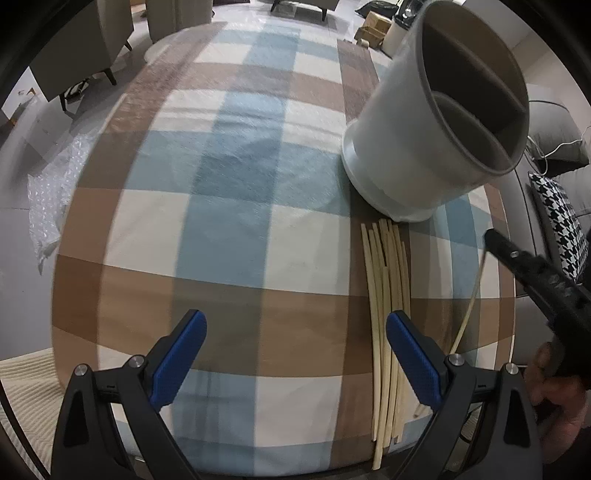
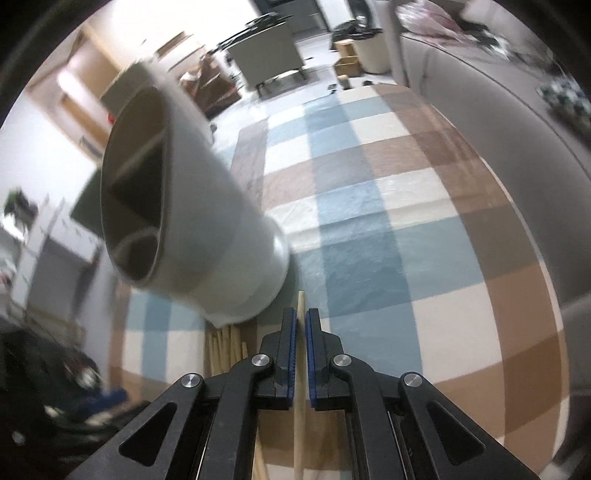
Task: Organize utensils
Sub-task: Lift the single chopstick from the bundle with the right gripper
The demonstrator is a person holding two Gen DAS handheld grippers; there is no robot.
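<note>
A white round utensil holder with a divided grey inside stands on the checked tablecloth. Several pale wooden chopsticks lie side by side just in front of it. My left gripper hangs open above the cloth; nothing is between its blue pads, and its right finger overlaps the bundle. My right gripper is shut on a single chopstick, whose tip pokes out past the pads near the holder. From the left wrist, that right gripper shows lifting the chopstick off the table, right of the bundle.
Bubble wrap lies off the table's left edge. A grey sofa with a houndstooth cushion runs along the right side. Upholstered chairs and cardboard boxes stand beyond the far end. A hand holds the right gripper.
</note>
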